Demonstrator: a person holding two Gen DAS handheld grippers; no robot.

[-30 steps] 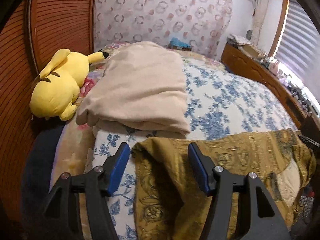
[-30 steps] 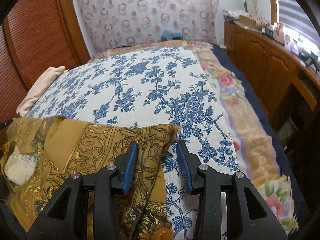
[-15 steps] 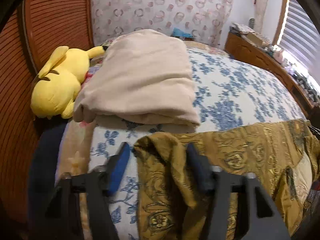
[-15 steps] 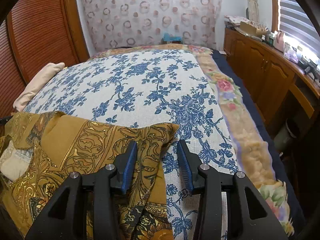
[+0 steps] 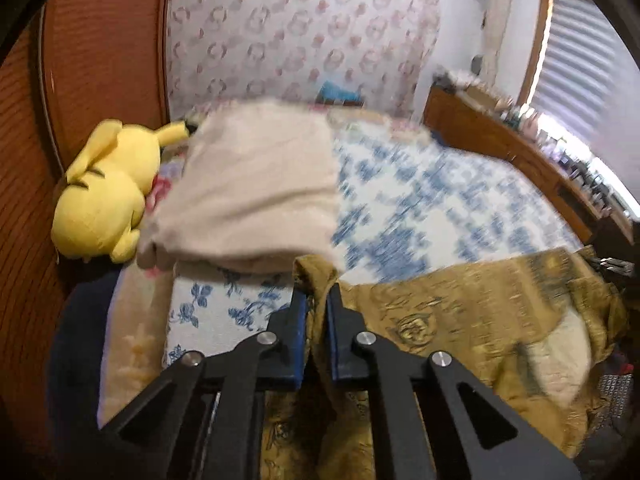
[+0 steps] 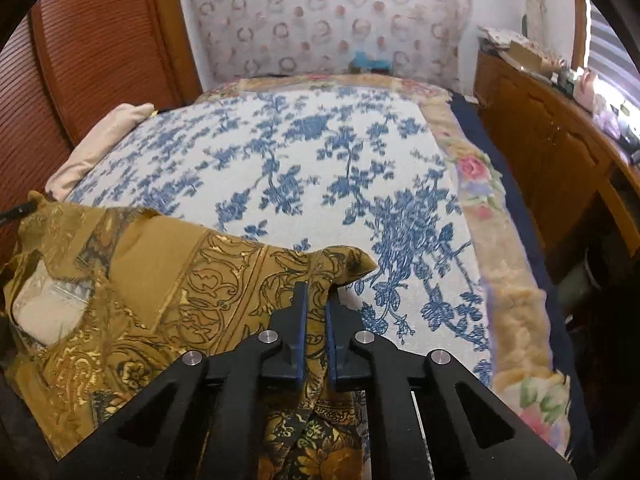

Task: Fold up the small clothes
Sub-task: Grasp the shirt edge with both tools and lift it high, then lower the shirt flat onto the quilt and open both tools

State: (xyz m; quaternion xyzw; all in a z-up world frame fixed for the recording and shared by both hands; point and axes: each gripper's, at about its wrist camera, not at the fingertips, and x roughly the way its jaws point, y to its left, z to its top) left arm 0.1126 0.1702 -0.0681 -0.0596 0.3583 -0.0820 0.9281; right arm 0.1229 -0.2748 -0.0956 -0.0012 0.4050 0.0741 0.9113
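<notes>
progress: barely started | left tongs and right tongs each clamped on a corner of the mustard-gold patterned fabric garment | no folds yet, whole fold left

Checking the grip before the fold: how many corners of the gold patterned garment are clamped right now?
2. The left hand-held gripper pinches the garment at its left corner; the right hand-held gripper pinches its right corner. The near corners are out of view.

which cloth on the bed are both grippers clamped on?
The gold patterned garment: left gripper and right gripper each pinch a corner. The beige folded cloth lies untouched.
</notes>
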